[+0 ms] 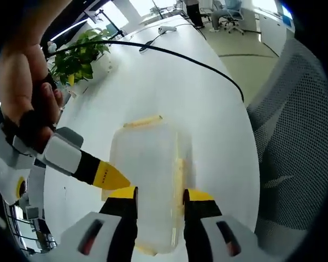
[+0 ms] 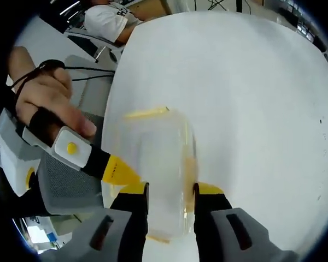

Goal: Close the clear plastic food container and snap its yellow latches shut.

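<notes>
Two tools straddle the same clear plastic food container [image 1: 150,180] on the white surface [image 1: 208,125]. In the left gripper view, the left tool [image 1: 160,195] has its yellow-tipped jaws spread over the container's near end, while the right tool [image 1: 106,176], held in a hand [image 1: 24,87], reaches in from nine o'clock to the container's side. A yellow latch [image 1: 143,121] lies at its far end, at twelve o'clock. Beyond stand a potted plant [image 1: 79,54], a black cable [image 1: 197,63] and a mesh chair [image 1: 295,142]. In the right gripper view, the right tool [image 2: 170,190] is spread likewise across the container [image 2: 158,169]; the left tool [image 2: 117,172] enters from nine o'clock.
</notes>
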### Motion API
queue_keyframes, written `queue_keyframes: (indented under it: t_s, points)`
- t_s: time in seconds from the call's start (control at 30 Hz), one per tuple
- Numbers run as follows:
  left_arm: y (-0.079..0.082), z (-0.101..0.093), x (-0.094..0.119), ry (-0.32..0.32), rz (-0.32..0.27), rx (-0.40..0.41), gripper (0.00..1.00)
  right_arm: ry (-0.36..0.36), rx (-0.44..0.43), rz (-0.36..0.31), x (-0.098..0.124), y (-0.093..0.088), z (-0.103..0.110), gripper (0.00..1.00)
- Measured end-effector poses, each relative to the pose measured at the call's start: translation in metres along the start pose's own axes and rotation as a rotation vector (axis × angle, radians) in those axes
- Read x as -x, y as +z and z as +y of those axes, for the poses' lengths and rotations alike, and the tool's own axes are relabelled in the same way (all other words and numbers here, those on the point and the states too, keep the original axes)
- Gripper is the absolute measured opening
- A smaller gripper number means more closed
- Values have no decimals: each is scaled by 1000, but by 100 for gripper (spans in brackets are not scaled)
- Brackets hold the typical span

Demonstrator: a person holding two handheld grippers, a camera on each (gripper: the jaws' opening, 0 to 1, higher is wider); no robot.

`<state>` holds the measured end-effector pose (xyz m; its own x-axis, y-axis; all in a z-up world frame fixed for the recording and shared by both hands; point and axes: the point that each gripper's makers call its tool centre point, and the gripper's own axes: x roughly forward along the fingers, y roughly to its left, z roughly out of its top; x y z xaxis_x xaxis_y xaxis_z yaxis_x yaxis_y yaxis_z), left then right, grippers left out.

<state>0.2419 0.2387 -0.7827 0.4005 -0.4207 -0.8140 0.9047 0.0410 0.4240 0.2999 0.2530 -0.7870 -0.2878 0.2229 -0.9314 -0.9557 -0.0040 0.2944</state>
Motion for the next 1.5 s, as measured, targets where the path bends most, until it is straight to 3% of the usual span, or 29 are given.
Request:
queue_keyframes:
  t_s: [0.23,0.33,0.4,0.47,0.5,0.57,0.63,0.73,0.83,1.0,1.2,1.33,1.43,1.5]
  points:
    - [3,2,5,-111,-37,76,27,-21,18,-122,3,0,5,30]
    - [2,3,6,-128,-54,76,27,-39,-5,-196,5,4,3,30]
    - [4,-5,8,-169,-57,99,34,-63,-19,-258,7,7,3,29]
    - [3,-9,9,-179,-49,126,50,-80,10,-304,9,9,4,29]
    - [3,-11,10,-190,-48,127,53,-94,-10,-344,11,9,6,30]
    - [2,-11,14,-186,-57,149,54,-107,-27,-361,14,6,7,32]
    - [3,-16,16,-214,-65,177,57,-171,-18,-395,18,6,1,42]
    - [0,-12,16,-192,-56,169,65,-164,-34,-390,16,0,5,56]
    - [-5,-6,14,-192,-30,166,67,-188,-5,-371,16,-6,10,60]
    - [-15,-2,10,-216,8,207,87,-269,44,-334,18,-13,7,77]
    - [-25,5,9,-212,39,199,98,-277,82,-312,11,-18,19,95]
    - [-28,8,8,-217,70,177,99,-306,102,-287,7,-23,25,100]
    - [-33,9,7,-228,125,114,99,-367,162,-197,1,-35,24,100]
    - [-30,14,5,-214,122,79,98,-393,194,-168,-2,-37,25,100]
